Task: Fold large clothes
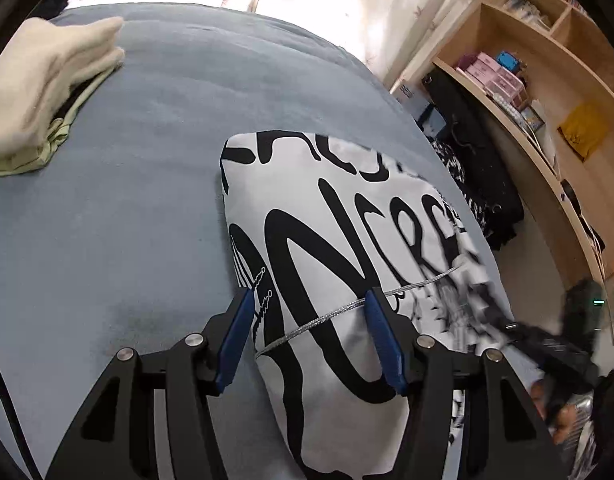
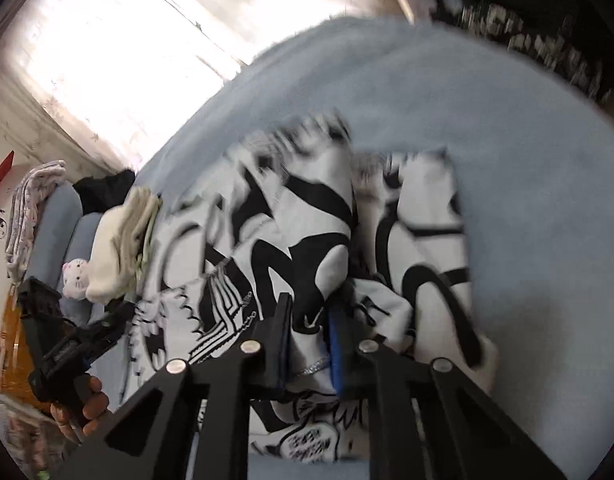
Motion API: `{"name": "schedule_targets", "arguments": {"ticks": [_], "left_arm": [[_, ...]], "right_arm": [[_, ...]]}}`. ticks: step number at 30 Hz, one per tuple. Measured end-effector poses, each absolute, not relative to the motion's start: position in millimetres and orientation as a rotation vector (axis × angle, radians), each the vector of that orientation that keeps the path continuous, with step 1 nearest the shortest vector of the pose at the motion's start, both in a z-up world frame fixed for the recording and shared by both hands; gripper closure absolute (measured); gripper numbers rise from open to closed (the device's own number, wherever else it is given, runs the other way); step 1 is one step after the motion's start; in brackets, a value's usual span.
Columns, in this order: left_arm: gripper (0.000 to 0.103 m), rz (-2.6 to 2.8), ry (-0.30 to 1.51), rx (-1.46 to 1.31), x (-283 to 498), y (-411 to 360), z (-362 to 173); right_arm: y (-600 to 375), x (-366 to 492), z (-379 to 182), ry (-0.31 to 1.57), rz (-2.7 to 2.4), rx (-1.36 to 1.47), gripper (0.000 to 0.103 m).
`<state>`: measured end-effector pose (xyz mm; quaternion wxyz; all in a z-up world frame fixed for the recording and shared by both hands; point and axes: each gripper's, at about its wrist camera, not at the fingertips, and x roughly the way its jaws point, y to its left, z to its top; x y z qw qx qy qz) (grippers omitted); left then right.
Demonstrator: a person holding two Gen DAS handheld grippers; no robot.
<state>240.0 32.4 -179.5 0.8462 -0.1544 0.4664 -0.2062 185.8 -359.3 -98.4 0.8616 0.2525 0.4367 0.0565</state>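
Note:
A white garment with big black lettering (image 1: 347,240) lies partly folded on the blue-grey bed (image 1: 127,220). My left gripper (image 1: 309,300) is open just above its near part, its blue pads on either side of a silver cord (image 1: 331,314). My right gripper (image 2: 309,312) is shut on a bunched fold of the same garment (image 2: 307,240), with the silver cord between the pads. The right gripper also shows blurred at the garment's right edge in the left wrist view (image 1: 507,324). The left gripper shows in the right wrist view (image 2: 103,328) at the lower left, in a hand.
A stack of folded cream and pale green clothes (image 1: 47,92) sits at the bed's far left, also in the right wrist view (image 2: 123,240). A wooden shelf unit (image 1: 547,80) and dark bags (image 1: 479,168) stand beyond the bed's right edge. A plush toy (image 2: 77,278) lies by the pillows.

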Motion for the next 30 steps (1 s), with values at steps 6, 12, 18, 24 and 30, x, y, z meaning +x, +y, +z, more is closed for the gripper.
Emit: {"name": "schedule_targets", "arguments": {"ticks": [6,12,18,24,30], "left_arm": [[0.047,-0.476,0.961,-0.169,230,-11,-170],[0.047,-0.339,0.945,0.102,221,-63,-193],[0.045,-0.404,0.958,0.018,225,-47,-171],[0.045,-0.365,0.981,-0.114,265,-19,-161],[0.052,-0.364,1.031,-0.164,296,-21,-175]], "right_arm": [[-365,133,-67,0.863,0.000,0.433,0.089],[-378,146,-133,1.005,-0.095,0.472,0.087],[-389,149,-84,0.907,-0.087,0.494,0.045],[-423,224,-103,0.952,-0.067,0.554,0.031],[-441,287,-151,1.109,0.040,0.728,0.092]]}}
